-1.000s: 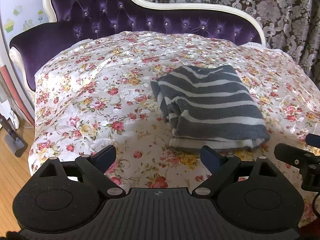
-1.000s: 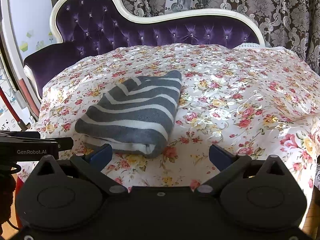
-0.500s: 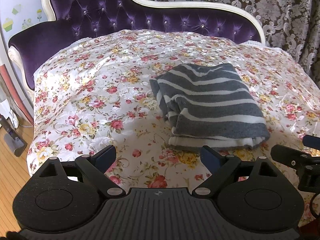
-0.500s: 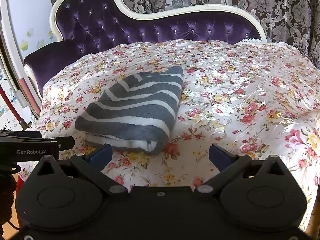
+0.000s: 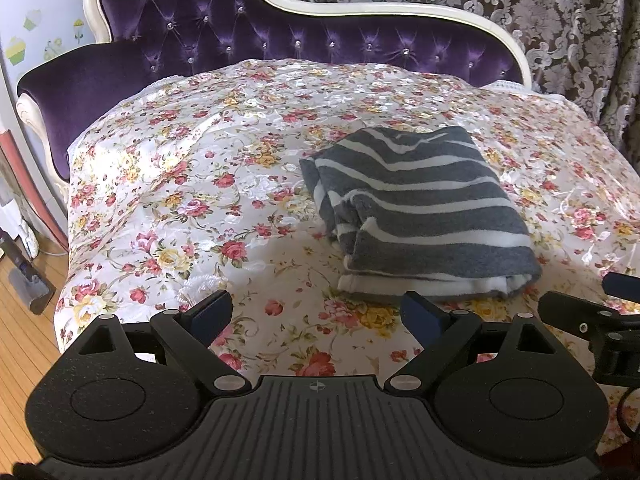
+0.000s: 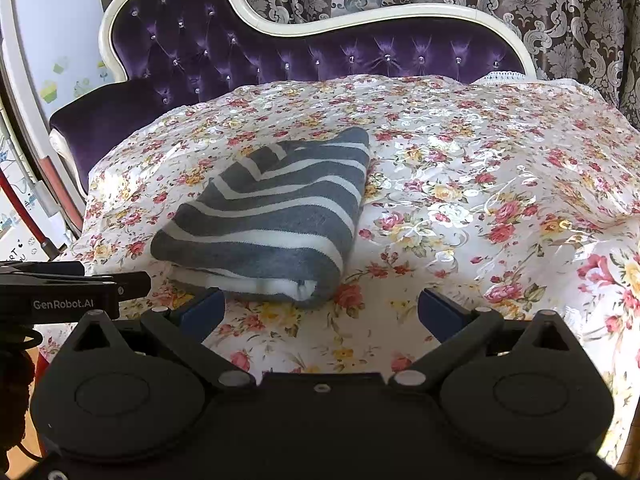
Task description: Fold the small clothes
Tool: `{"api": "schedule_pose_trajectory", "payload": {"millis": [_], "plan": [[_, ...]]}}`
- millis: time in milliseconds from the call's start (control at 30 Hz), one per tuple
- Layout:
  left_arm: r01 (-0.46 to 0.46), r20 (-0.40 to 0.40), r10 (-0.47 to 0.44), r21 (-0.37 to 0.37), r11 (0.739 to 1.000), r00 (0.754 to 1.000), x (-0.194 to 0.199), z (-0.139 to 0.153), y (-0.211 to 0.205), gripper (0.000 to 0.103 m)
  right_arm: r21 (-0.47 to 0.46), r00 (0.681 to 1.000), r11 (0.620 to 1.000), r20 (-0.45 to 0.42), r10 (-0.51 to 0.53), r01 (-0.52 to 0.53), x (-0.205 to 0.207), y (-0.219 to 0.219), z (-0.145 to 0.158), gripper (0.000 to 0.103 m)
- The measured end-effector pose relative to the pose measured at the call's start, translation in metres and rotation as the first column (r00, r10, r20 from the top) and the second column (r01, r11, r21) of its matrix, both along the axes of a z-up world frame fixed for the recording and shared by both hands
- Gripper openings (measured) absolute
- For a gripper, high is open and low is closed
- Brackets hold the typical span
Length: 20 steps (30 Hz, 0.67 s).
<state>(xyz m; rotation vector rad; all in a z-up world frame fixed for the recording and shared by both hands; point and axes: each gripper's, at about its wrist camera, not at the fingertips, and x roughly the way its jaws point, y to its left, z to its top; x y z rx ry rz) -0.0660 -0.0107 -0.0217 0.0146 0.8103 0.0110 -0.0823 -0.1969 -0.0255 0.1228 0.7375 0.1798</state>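
Garment, a grey striped bundle folded on the floral bedspread, lies just ahead between 2 empty, spread grippers, right of the left gripper and left of the right gripper, long axis running away from both.

"GenRobot.AI" in white on black body of left tongs, seen from right wrist.

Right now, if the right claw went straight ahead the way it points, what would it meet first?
Probably the floral bedspread: the open right claw aims at bare cover just right of the folded striped garment. Its left finger might graze the garment's near edge; depth is unclear.
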Motion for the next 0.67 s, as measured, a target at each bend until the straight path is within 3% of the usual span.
{"api": "schedule_pose_trajectory", "payload": {"millis": [667], "plan": [[-0.001, 0.012, 0.001, -0.019, 1.0, 1.0, 0.001, 0.0014, 0.0016, 0.092, 0.004, 1.0, 1.0, -0.001, 0.006, -0.006, 0.0036, 0.0033, 0.0008, 0.102]]}}
